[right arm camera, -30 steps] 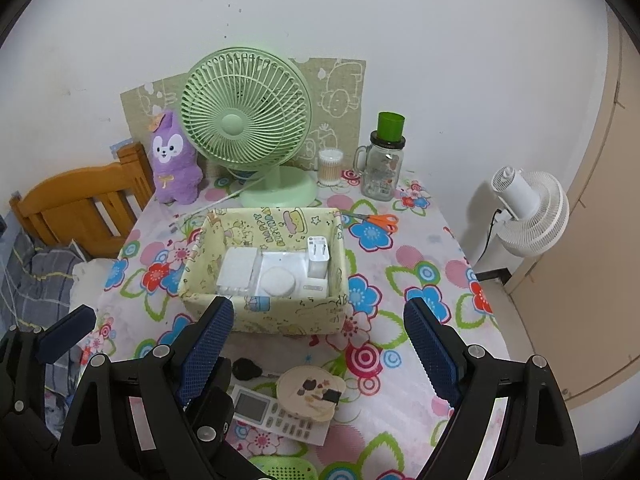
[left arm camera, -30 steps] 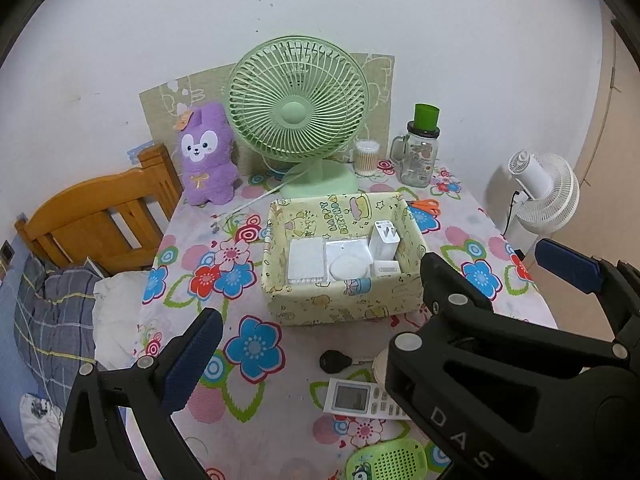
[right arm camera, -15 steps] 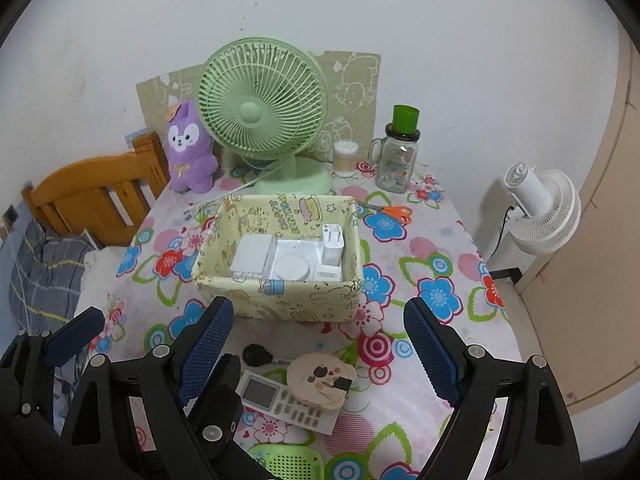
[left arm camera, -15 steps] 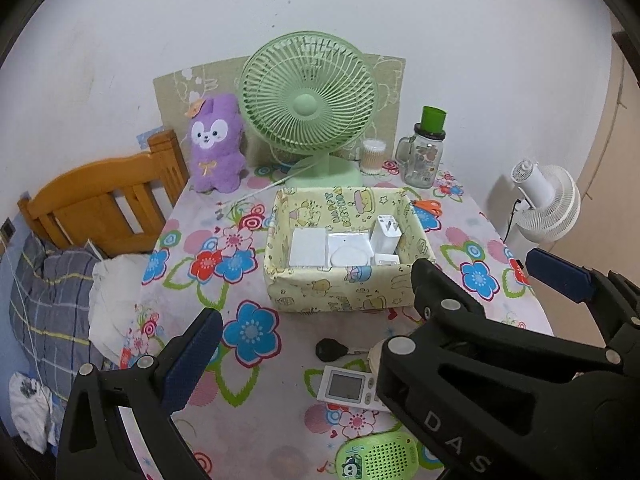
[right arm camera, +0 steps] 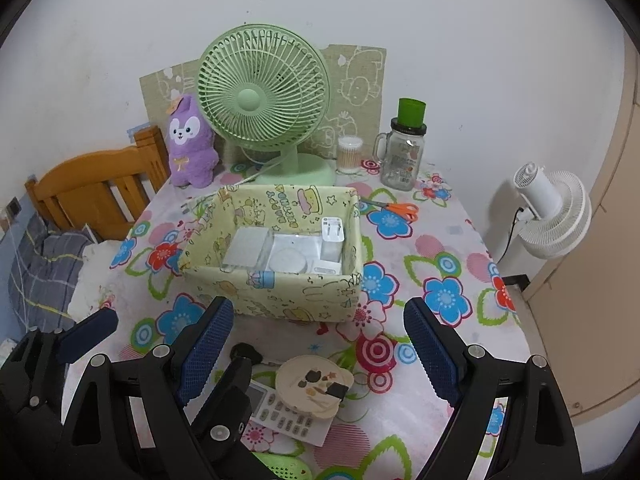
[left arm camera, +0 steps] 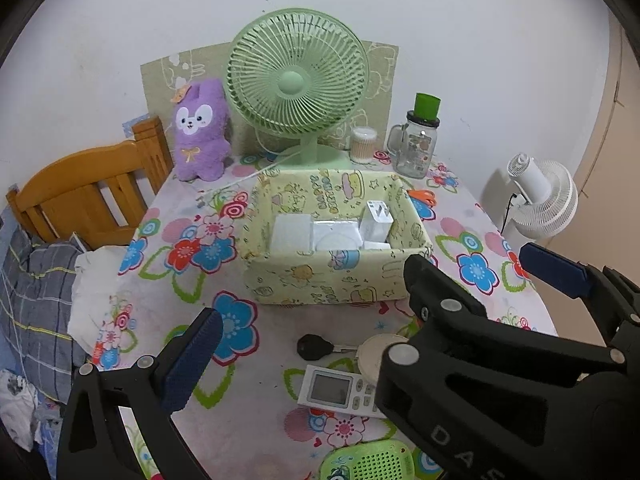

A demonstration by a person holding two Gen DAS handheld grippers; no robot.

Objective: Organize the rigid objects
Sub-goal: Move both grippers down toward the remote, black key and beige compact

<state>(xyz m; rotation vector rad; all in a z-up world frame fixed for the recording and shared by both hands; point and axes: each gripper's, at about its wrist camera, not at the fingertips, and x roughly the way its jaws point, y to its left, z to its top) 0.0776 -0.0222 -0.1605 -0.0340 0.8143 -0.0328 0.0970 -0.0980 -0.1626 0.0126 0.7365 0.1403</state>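
Observation:
A yellow fabric box [left arm camera: 320, 280] [right arm camera: 280, 288] sits mid-table and holds a white charger [left arm camera: 377, 220] [right arm camera: 333, 238], a white flat box [left arm camera: 291, 233] and a white round disc [right arm camera: 288, 266]. In front of it lie a black key [left arm camera: 316, 347] [right arm camera: 246, 352], a white remote [left arm camera: 336, 390] [right arm camera: 288, 416], a round beige mirror [right arm camera: 314, 386] on the remote, and a green item [left arm camera: 368, 464] at the near edge. My left gripper [left arm camera: 304, 364] is open and empty above the near table. My right gripper [right arm camera: 316, 354] is open and empty above the mirror.
At the back of the floral table [right arm camera: 440, 248] stand a green fan [left arm camera: 298, 80], a purple plush [left arm camera: 200, 132], a cotton-swab jar [right arm camera: 349, 154] and a glass mug [right arm camera: 402, 152]. Orange scissors [right arm camera: 394, 210] lie right of the box. A wooden chair [left arm camera: 88, 188] is left, a white fan [right arm camera: 552, 208] right.
Both grippers have drawn back and risen a little, so the box and table items sit lower and farther in view. Both stay open and empty.

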